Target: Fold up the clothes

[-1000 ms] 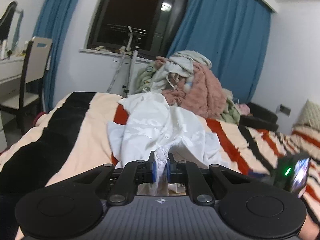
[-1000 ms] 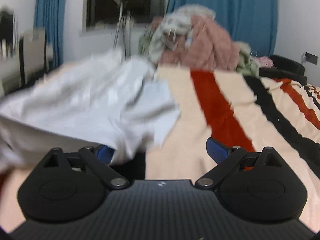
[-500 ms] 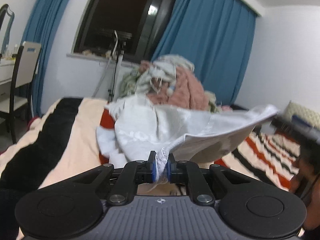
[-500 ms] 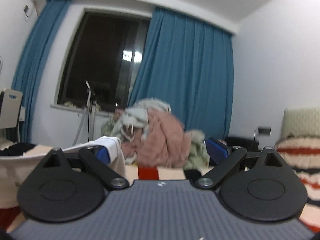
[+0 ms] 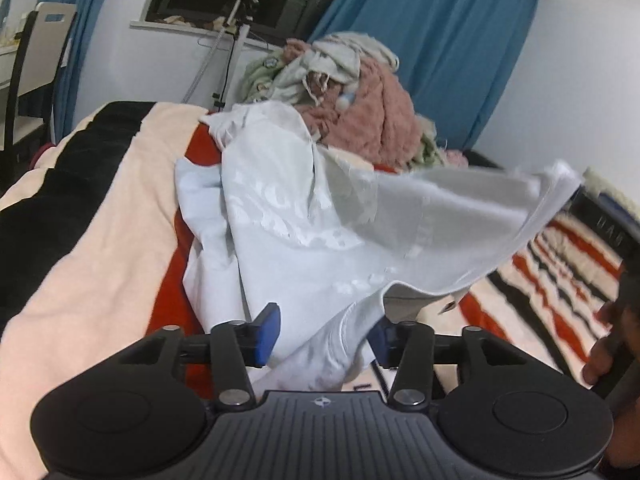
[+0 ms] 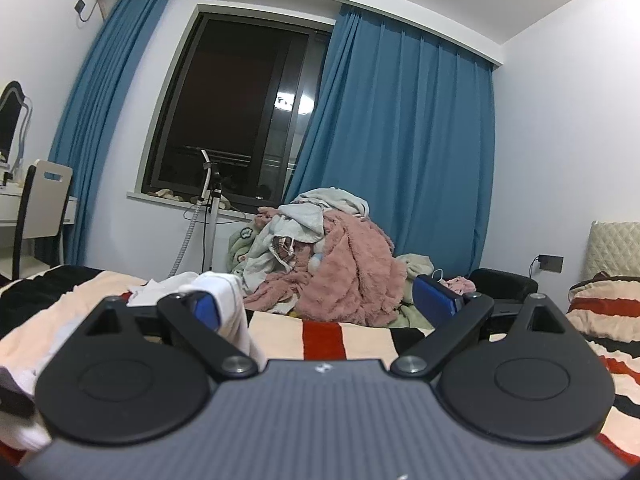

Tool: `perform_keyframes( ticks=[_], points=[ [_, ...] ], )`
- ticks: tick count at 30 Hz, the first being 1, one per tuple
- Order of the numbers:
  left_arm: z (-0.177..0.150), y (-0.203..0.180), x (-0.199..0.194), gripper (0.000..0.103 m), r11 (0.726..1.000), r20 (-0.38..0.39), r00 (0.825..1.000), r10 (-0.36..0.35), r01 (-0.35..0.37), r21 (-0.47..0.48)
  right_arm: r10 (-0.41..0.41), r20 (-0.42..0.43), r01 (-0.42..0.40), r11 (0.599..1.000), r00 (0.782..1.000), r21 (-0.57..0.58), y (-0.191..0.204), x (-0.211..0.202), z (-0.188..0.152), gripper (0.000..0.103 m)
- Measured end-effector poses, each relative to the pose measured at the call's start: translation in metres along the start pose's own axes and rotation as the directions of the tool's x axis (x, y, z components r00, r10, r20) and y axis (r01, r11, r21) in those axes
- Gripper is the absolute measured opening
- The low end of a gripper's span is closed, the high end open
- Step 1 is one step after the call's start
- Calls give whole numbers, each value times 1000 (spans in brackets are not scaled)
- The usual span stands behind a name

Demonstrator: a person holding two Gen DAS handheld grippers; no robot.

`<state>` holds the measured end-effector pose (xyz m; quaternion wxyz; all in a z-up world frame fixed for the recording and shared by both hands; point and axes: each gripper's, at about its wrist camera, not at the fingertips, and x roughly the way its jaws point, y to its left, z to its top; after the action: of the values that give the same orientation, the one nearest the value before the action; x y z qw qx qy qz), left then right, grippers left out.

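Left tongs [image 5: 322, 334]: jaws have just been opening and now stand apart; a fold of the white garment [image 5: 304, 216] hangs between the blue pads [image 5: 267, 334], draped against them but not pinched. From there the garment spreads ahead of the left tongs over the striped blanket [image 5: 100, 240] on the bed, partly crumpled, with one edge lifted and stretched off to the right of these tongs. A hand [image 5: 612, 344] shows at the far right edge of the left wrist view, on a dark object; blurred, detail not readable. Right tongs [image 6: 328, 304]: released, jaws wide apart, pointing level toward the window [image 6: 236, 120]. A bunch of the white garment is hooked over the left finger of the right tongs and hangs down beside it; nothing sits between the pads. Ahead of both tongs, at the far side of the bed, a pile of clothes [image 6: 328, 264] with a pink fleece on top rests in front of the blue curtains [image 6: 404, 152]. A chair [image 6: 40, 204] stands far left of the right tongs.
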<state>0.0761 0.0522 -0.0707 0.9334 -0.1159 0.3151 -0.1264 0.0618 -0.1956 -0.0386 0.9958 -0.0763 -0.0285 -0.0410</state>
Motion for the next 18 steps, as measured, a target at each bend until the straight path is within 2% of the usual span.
perform_keyframes(
  ticks=[4, 10, 14, 18],
  points=[
    [-4, -1, 11, 60, 999, -29, 999, 31, -31, -16, 24, 27, -25, 999, 999, 36, -4, -3, 2, 96],
    [3, 11, -12, 62, 992, 110, 994, -11, 25, -123, 22, 44, -24, 999, 999, 34, -6, -7, 3, 96],
    [5, 12, -14, 62, 989, 92, 996, -8, 21, -147, 16, 50, -18, 1000, 999, 22, -5, -9, 2, 96],
    [2, 10, -2, 65, 992, -3, 997, 75, -75, -105, -3, 63, 3, 1000, 998, 1, -1, -10, -1, 96]
  ],
)
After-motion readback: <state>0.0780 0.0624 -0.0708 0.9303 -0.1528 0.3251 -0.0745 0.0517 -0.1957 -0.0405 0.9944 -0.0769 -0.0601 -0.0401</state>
